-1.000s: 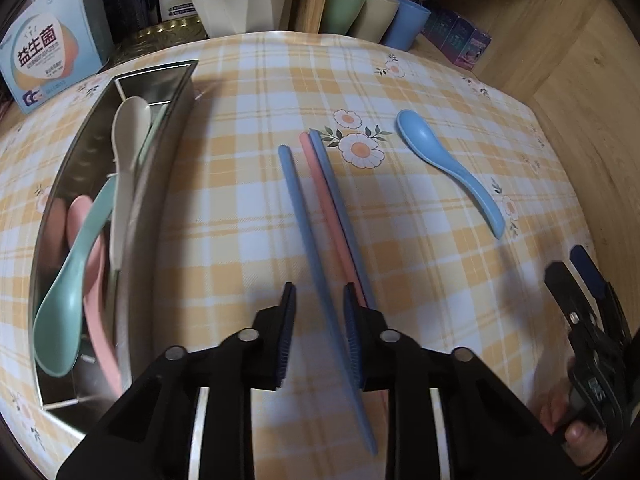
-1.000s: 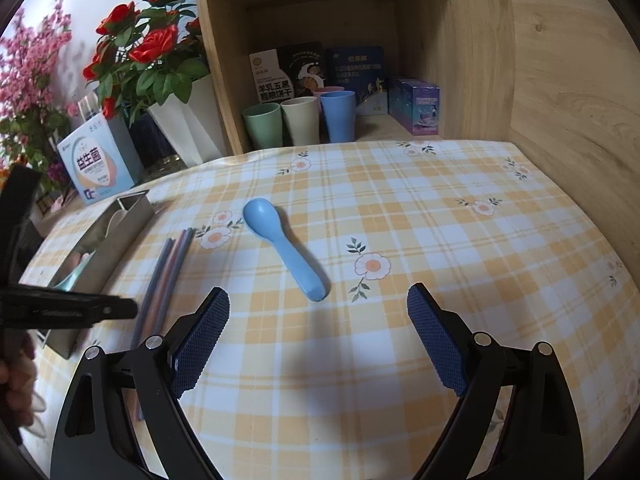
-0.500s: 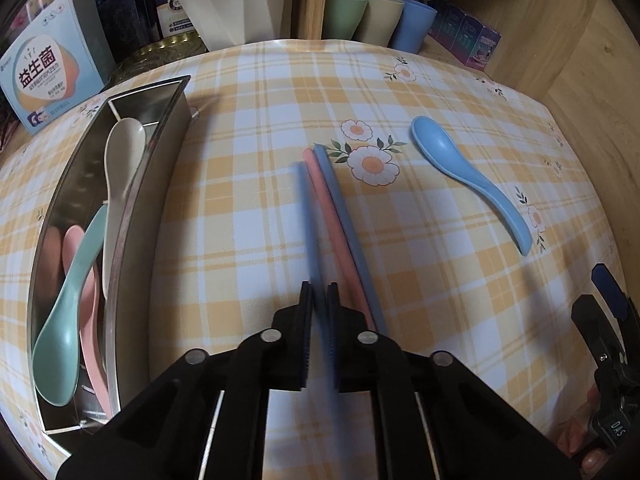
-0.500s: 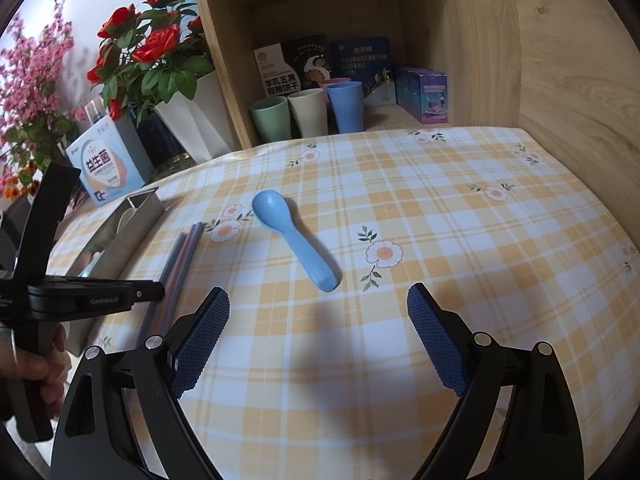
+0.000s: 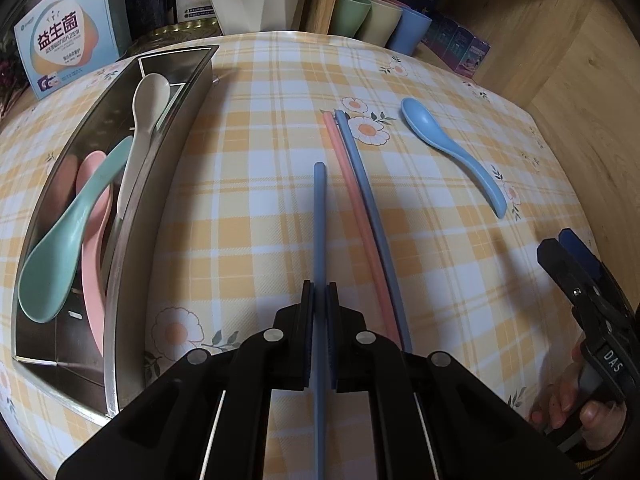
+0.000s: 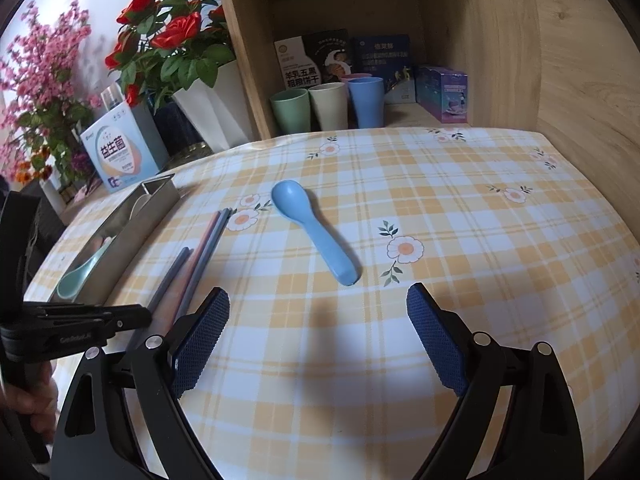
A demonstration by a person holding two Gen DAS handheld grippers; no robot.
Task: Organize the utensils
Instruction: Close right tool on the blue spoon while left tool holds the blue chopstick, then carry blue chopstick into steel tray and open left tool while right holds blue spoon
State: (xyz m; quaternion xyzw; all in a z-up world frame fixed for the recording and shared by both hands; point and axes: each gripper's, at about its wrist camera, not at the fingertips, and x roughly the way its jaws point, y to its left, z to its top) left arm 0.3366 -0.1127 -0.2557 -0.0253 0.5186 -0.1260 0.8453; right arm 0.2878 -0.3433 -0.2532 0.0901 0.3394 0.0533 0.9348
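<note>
My left gripper (image 5: 319, 300) is shut on a blue chopstick (image 5: 319, 216) and holds it lifted above the checked tablecloth, pointing forward. A pink chopstick (image 5: 352, 196) and another blue chopstick (image 5: 368, 200) lie side by side just right of it. A blue spoon (image 5: 452, 152) lies further right; it also shows in the right wrist view (image 6: 316, 232). A metal tray (image 5: 120, 240) at the left holds a teal spoon (image 5: 64, 240), a pink spoon (image 5: 94, 216) and a cream spoon (image 5: 140, 120). My right gripper (image 6: 318, 340) is open and empty, hovering short of the blue spoon.
A probiotic box (image 5: 68, 44) and a white flower vase (image 6: 212, 108) stand behind the tray. Three cups (image 6: 328, 104) and boxes sit in a wooden shelf nook at the back. A wooden wall (image 6: 580, 80) bounds the table on the right.
My left gripper closed on the leftmost blue chopstick and lifted it, drawing it back from the other two. My right gripper stayed open, nearly still.
</note>
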